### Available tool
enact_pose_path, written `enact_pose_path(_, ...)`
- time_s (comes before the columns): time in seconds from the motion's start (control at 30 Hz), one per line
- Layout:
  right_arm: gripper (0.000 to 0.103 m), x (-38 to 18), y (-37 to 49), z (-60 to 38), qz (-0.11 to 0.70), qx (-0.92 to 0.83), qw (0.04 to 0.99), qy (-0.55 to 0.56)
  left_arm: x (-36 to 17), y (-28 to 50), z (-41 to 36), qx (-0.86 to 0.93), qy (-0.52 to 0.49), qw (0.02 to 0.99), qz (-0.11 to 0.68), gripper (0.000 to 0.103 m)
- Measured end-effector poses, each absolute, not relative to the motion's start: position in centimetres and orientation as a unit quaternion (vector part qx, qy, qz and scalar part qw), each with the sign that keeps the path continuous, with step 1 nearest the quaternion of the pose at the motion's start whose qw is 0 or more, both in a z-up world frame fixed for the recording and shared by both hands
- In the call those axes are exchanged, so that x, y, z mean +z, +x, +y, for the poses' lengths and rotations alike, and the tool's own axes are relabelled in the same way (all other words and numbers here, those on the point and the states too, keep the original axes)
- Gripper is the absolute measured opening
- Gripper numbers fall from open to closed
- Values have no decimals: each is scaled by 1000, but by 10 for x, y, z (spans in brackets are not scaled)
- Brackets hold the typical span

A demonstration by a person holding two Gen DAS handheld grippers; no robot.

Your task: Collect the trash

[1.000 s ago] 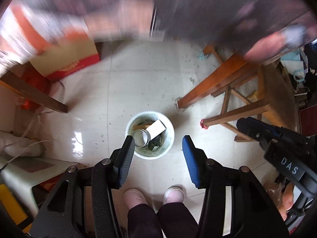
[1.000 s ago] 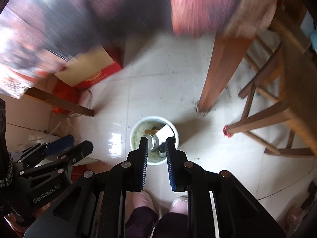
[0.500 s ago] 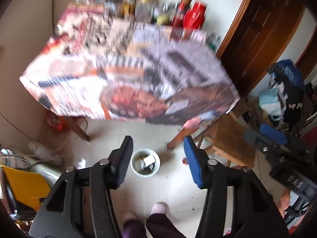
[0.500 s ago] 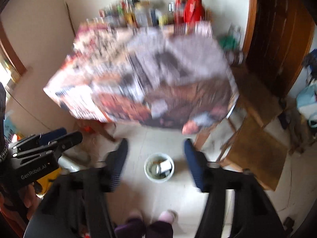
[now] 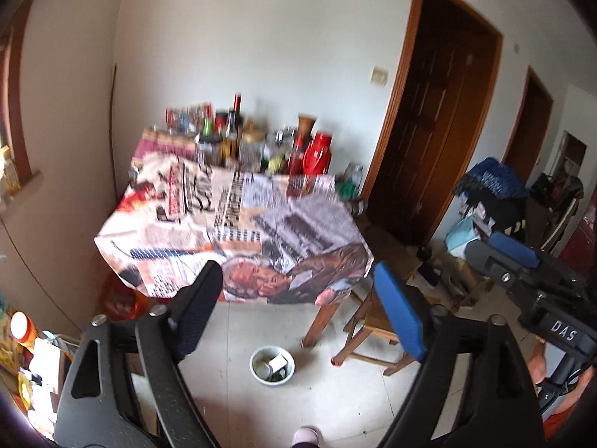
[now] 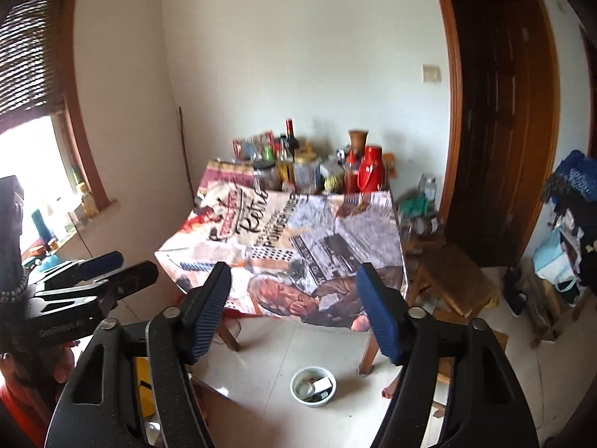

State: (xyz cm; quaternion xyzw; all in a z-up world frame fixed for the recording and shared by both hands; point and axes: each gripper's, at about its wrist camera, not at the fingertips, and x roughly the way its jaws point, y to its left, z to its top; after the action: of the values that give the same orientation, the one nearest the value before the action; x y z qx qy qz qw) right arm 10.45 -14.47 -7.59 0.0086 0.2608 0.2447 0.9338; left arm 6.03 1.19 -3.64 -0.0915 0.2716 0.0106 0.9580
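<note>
— Where's the trash got to?

— In that little white bin (image 5: 272,366) on the floor tiles, just off the near table leg (image 5: 324,320). There's a silvery can and a white carton or slip in it, plus some darker bits I can't make out.

— And the grippers?

— Both up high, angled down over the room. The left gripper (image 5: 302,313) has just been spreading its jaws; they stand wide, with nothing between them. Same for the right gripper (image 6: 294,308) — jaws just opened, blue pads well apart, nothing held.

— Anything else holding stuff?

— The table (image 6: 283,246), under a printed newspaper-style cloth, is bare at the front. Along the back edge by the wall it's packed with bottles and jars, including a red flask (image 6: 372,168) and a dark bottle with a red cap (image 6: 290,137). Their contents are too blurred to tell. A wooden stool (image 6: 453,278) stands to the right of the table.
</note>
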Motion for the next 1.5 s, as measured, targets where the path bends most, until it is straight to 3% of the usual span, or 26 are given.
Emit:
enact_pose_path(0.07, 73, -70, 84, -144, 251, 247, 936, 21, -25, 34, 9, 14, -85, 963, 256, 94)
enact_pose_path(0.23, 74, -62, 54, -146, 252, 258, 932, 34, -14, -7, 9, 16, -82, 967, 242, 95)
enact_pose_path(0.37, 85, -53, 33, -149, 236, 250, 939, 25, -12, -24, 12, 13, -89, 967, 240, 95)
enact_pose_path(1.5, 86, -48, 5, -150, 235, 239, 942, 17, -4, -35, 11, -1, -80, 970, 229, 95)
